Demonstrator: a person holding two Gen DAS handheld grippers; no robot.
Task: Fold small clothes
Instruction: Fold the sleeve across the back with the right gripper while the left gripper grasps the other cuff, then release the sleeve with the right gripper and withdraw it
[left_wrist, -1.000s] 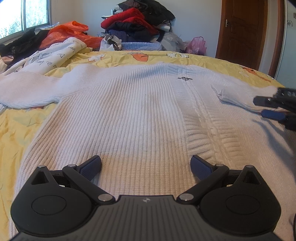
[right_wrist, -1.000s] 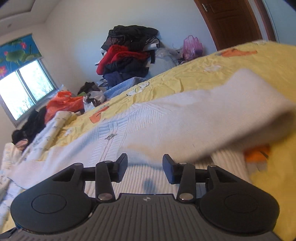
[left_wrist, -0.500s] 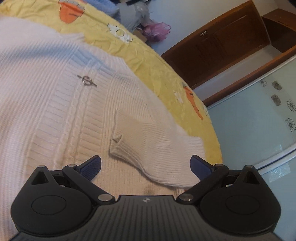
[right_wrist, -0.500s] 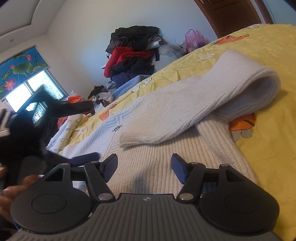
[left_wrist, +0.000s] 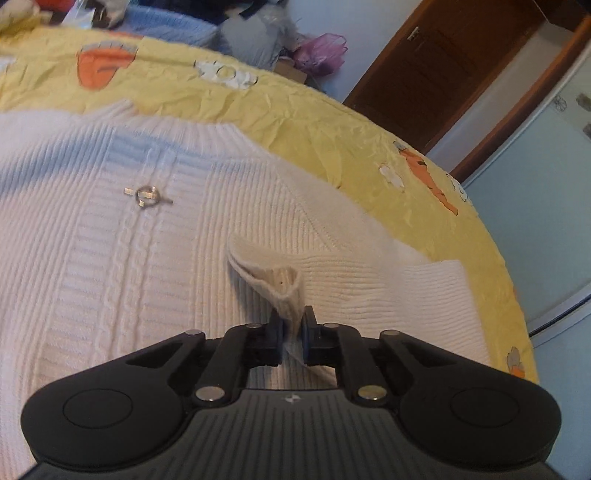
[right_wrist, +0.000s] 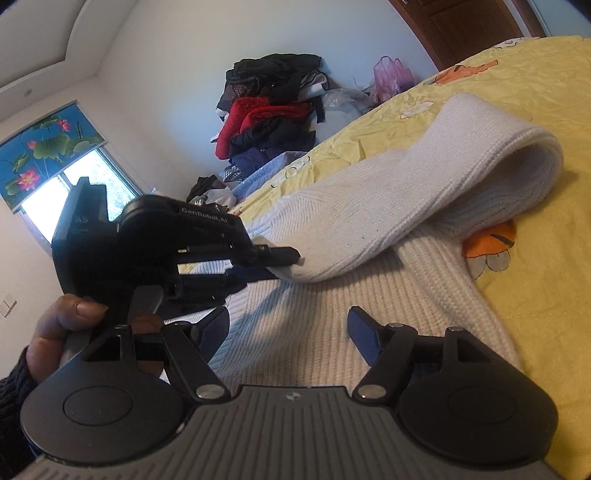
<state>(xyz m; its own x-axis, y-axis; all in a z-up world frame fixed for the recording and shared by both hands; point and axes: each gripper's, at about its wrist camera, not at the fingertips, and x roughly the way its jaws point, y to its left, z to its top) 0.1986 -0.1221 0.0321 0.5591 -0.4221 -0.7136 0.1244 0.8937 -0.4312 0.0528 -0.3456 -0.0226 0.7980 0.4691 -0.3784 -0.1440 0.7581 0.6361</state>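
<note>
A white ribbed knit cardigan (left_wrist: 110, 266) lies flat on the yellow bedsheet (left_wrist: 295, 110), a small metal clasp (left_wrist: 147, 195) on its front. One sleeve (right_wrist: 424, 192) is folded back over the body. My left gripper (left_wrist: 291, 326) is shut on the sleeve's cuff (left_wrist: 273, 277), which puckers up between the pads; in the right wrist view the same left gripper (right_wrist: 291, 258) pinches the cuff end. My right gripper (right_wrist: 288, 325) hovers over the cardigan body, jaws opening, nothing between them.
A pile of dark and red clothes (right_wrist: 273, 114) and a purple plastic bag (right_wrist: 391, 74) sit beyond the bed's far edge. A wooden door (left_wrist: 436, 66) stands at the right, a window (right_wrist: 74, 184) at the left. A hand (right_wrist: 70, 321) holds the left gripper.
My left gripper swung right to the folded sleeve and closed on its cuff. My right gripper let go of the sleeve, drew back slightly and its jaws widened.
</note>
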